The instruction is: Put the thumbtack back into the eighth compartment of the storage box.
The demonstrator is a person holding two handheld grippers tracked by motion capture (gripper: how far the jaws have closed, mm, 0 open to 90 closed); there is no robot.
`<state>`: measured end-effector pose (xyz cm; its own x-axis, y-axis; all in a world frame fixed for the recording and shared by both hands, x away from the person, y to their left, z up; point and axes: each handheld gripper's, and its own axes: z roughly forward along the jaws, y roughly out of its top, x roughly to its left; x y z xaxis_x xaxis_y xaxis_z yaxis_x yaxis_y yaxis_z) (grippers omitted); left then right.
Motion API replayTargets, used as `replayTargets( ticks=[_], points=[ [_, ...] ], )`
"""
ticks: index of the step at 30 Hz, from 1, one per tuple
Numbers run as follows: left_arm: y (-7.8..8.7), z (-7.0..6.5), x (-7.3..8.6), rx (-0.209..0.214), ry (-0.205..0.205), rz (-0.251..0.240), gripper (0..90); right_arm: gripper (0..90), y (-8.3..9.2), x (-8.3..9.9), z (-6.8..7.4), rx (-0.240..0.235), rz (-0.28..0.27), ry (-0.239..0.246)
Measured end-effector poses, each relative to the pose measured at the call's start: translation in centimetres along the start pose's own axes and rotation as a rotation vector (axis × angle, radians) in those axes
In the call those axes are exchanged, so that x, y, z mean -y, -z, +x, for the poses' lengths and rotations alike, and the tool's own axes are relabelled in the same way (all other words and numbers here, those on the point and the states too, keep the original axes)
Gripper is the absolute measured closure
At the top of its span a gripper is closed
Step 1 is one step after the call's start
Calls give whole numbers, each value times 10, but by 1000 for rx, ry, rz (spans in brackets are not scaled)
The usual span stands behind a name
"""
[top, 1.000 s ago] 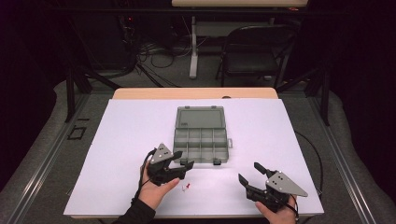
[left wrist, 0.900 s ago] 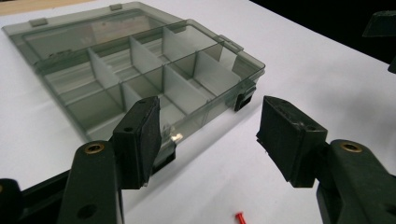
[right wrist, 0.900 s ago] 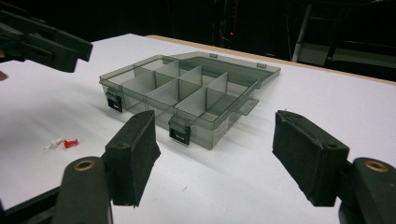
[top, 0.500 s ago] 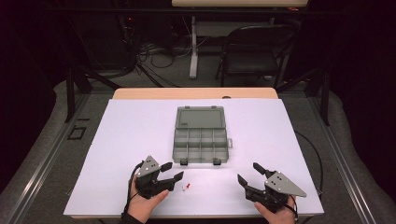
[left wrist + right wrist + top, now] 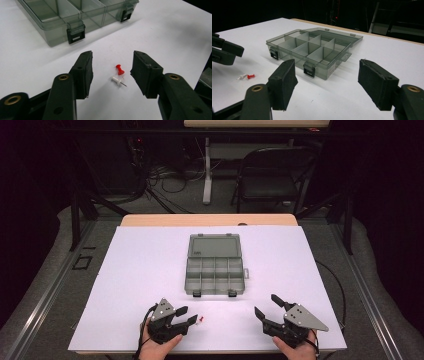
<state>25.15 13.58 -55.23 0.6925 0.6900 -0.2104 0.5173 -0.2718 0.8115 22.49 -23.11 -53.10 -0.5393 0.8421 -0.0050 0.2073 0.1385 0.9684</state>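
In the high view, the open, smoke-grey clear plastic compartment box stands empty beyond both grippers, so nothing is sorted yet. In the left gripper view, the left gripper, jaws just closing but touching nothing, brackets the small red plastic push pin and the small white plastic push pin on the white table. In the right gripper view, the right gripper waits released and empty, the box ahead.

Light falls from overhead onto the white counter, which shows bright and even while the room behind it sinks into near black. Shadows are soft and short, lying just beneath things. Both gripper views are sharp in the middle, with slight softness and bending toward the edges.
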Motion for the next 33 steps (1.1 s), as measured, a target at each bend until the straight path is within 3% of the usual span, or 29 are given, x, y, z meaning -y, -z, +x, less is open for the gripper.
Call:
replayTargets(
  ticks=[11, 21, 29, 33],
  points=[
    [-16, -9, 9, -4, -17, 89, 588, 299, 0, 0, 0, -2, -3, 0],
    [-19, -10, 10, -29, -18, 113, 675, 299, 1, 0, -1, -2, -7, 1],
    [-16, -7, 10, -48, -18, 130, 817, 299, 1, 0, -1, -2, -4, -1],
    [-16, -7, 10, -47, -16, 131, 824, 299, 1, 0, -2, -2, -4, 1]
  ],
)
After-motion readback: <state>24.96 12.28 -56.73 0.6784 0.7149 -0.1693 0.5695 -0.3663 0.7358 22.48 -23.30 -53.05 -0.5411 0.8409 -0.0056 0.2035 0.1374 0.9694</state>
